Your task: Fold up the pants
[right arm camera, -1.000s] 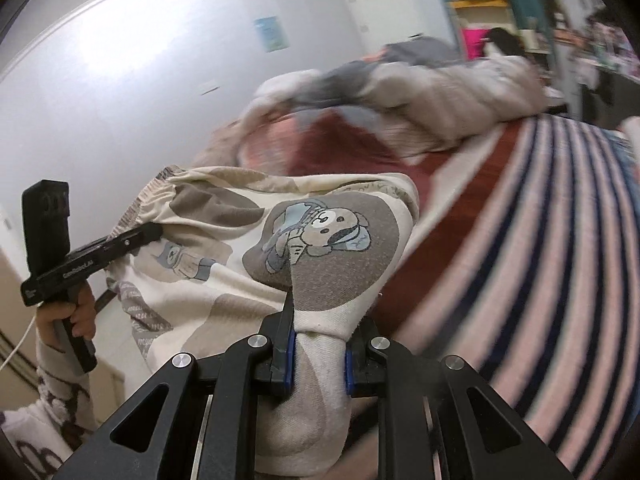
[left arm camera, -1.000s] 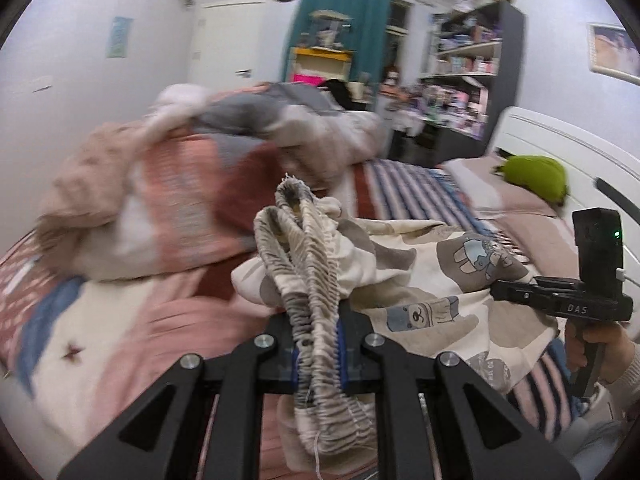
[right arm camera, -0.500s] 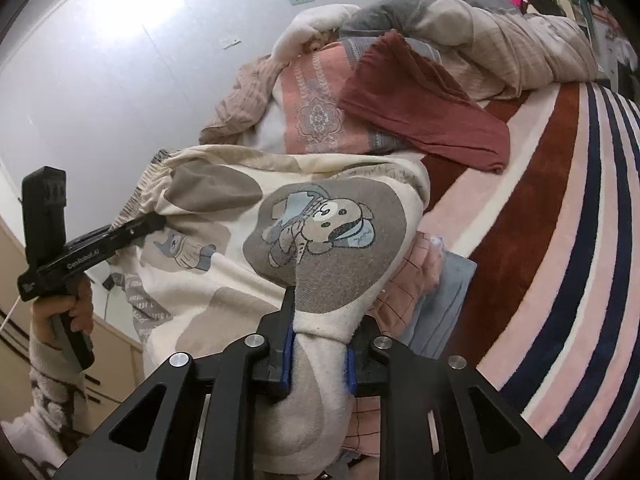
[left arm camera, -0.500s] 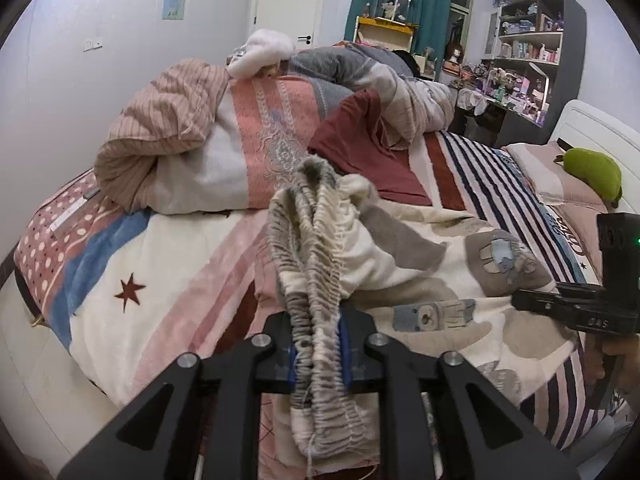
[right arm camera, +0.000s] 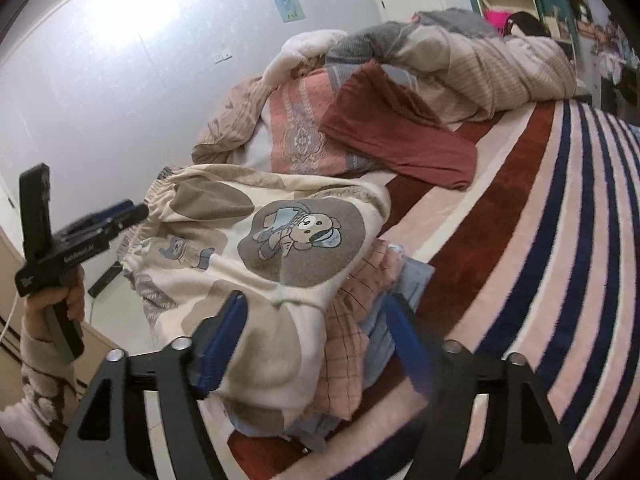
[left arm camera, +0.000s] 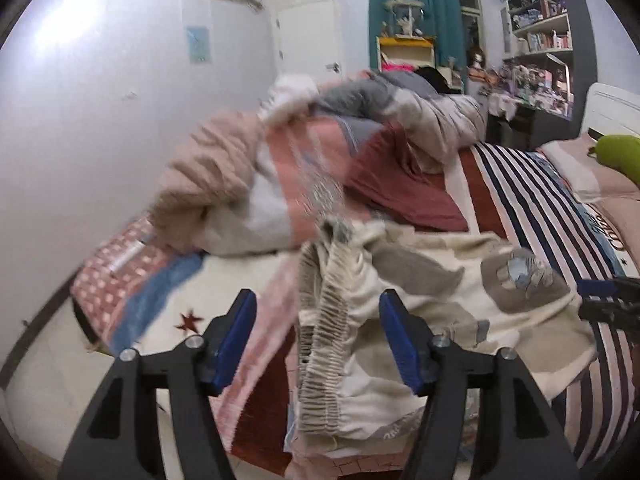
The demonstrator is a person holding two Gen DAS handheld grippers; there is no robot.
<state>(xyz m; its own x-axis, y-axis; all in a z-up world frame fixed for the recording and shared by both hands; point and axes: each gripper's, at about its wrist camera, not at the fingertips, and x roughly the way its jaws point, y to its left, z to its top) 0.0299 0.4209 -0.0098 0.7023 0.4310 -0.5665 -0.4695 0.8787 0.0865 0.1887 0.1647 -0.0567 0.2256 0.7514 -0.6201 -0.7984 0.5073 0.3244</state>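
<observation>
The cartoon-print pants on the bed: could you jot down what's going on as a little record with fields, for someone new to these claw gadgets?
item: cartoon-print pants, cream with a mouse picture
resting on: a stack of folded clothes on the striped blanket
left claw: open, around the gathered waistband
right claw: open, around a bunched end of the pants
nearby: dark red garment, heaped bedding
</observation>
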